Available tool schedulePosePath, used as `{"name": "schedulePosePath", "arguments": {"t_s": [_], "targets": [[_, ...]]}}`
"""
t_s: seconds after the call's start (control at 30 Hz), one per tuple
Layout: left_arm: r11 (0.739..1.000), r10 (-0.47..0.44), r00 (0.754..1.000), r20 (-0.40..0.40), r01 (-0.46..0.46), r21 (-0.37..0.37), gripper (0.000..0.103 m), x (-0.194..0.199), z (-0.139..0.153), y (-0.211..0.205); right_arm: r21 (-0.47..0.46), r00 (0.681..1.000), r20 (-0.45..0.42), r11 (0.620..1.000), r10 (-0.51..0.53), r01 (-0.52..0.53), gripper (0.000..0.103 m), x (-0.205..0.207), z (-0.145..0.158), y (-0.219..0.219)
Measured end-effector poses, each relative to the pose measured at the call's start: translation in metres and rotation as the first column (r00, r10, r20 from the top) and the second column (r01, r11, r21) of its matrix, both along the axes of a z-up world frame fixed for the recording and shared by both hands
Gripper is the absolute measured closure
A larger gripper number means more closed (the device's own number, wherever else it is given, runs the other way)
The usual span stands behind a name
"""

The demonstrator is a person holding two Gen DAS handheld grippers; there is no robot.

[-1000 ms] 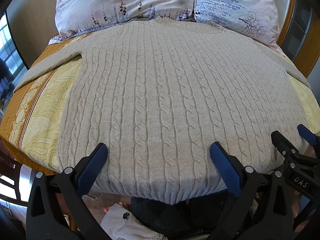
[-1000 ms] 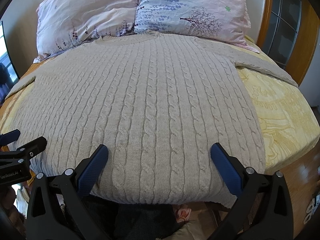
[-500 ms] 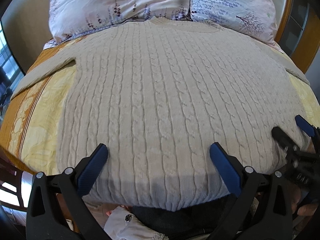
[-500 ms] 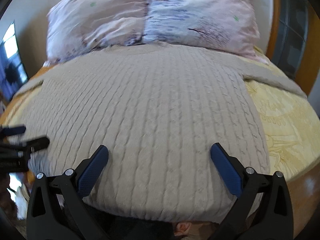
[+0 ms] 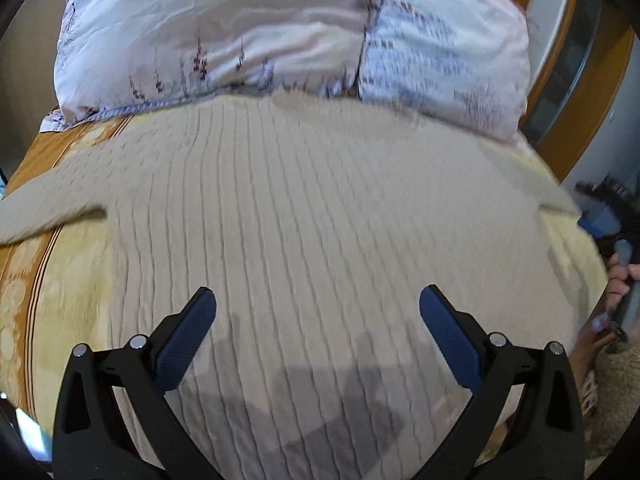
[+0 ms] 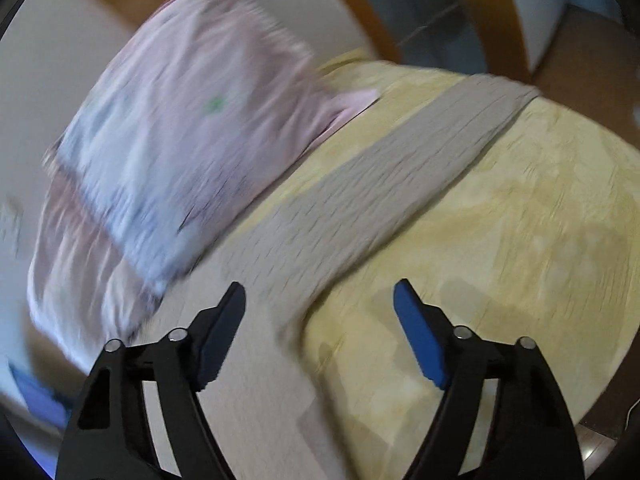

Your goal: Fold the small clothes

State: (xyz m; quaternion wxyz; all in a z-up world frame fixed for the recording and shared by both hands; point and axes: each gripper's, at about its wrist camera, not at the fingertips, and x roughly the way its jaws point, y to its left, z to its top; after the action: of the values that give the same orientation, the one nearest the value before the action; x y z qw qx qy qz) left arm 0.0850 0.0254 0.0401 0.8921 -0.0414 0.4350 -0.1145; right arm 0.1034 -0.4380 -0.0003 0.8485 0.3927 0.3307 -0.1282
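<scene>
1. Flat on the bed (image 5: 60, 300), a beige cable-knit sweater (image 5: 320, 220) lies spread out, collar toward two floral pillows (image 5: 224, 40) at the head and hem toward the camera.
2. Its sleeves stretch out to either side; in the right wrist view one sleeve (image 6: 400, 168) runs diagonally across the yellow bedspread (image 6: 520, 240), away from the body of the knit.
3. Over the lower middle of the sweater hangs the left gripper (image 5: 318, 316), tilted downward, its shadow falling on the knit near the hem.
4. Its jaws stand wide apart with nothing between them; whether the blue pads (image 5: 188, 336) touch the fabric cannot be told.
5. Off to the sweater's right edge, the right gripper (image 6: 320, 308) points at the spot where sleeve meets body, that armpit corner lying between its fingers.
6. Its jaws have just been closing yet remain clearly spread, pinching nothing.
7. Motion blur smears both views, the right one most.
8. A hand (image 5: 616, 280) on a dark handle shows at the right rim of the left wrist view.
</scene>
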Motion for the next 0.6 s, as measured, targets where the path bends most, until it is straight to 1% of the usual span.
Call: {"name": "schedulePosePath", "arguments": {"t_s": [0.07,0.1,0.2,0.27,0.33,0.4,0.47,0.6], "targets": [[0.999,0.013,1.000,0.021,-0.012,-0.035,0.002,0.011,0.004,0.004,0.013,0.999,-0.027,0.999,-0.043,0.043,0.032,0.011,-0.006,-0.015],[0.999,0.020,0.999,0.027,-0.019,-0.049,0.002,0.016,0.005,0.007,0.044,0.997,-0.040,0.997,-0.061,0.063,0.038,0.016,-0.013,-0.027],[0.997,0.036,0.998,0.050,-0.032,-0.076,0.002,0.030,0.007,0.010,0.127,0.991,-0.082,0.985,-0.105,0.115,0.046,0.028,-0.031,-0.050],[0.996,0.039,0.997,0.070,-0.034,-0.082,0.002,0.034,0.008,0.012,0.167,0.985,-0.111,0.974,-0.135,0.152,0.048,0.033,-0.043,-0.062],[0.998,0.034,0.996,0.080,-0.030,-0.061,0.002,0.038,0.008,0.010,0.187,0.983,-0.104,0.967,-0.154,0.172,0.050,0.034,-0.047,-0.071],[0.999,0.016,0.997,0.072,-0.013,-0.047,0.002,0.044,0.006,0.008,0.192,0.981,-0.097,0.964,-0.166,0.182,0.051,0.035,-0.047,-0.076],[0.999,0.003,0.998,0.056,0.000,-0.052,0.002,0.050,0.003,0.007,0.198,0.981,-0.086,0.962,-0.175,0.189,0.053,0.036,-0.049,-0.081],[0.997,-0.009,1.000,0.021,0.010,-0.082,0.002,0.063,-0.002,0.007,0.199,0.978,-0.078,0.958,-0.196,0.208,0.064,0.034,-0.051,-0.091]]}}
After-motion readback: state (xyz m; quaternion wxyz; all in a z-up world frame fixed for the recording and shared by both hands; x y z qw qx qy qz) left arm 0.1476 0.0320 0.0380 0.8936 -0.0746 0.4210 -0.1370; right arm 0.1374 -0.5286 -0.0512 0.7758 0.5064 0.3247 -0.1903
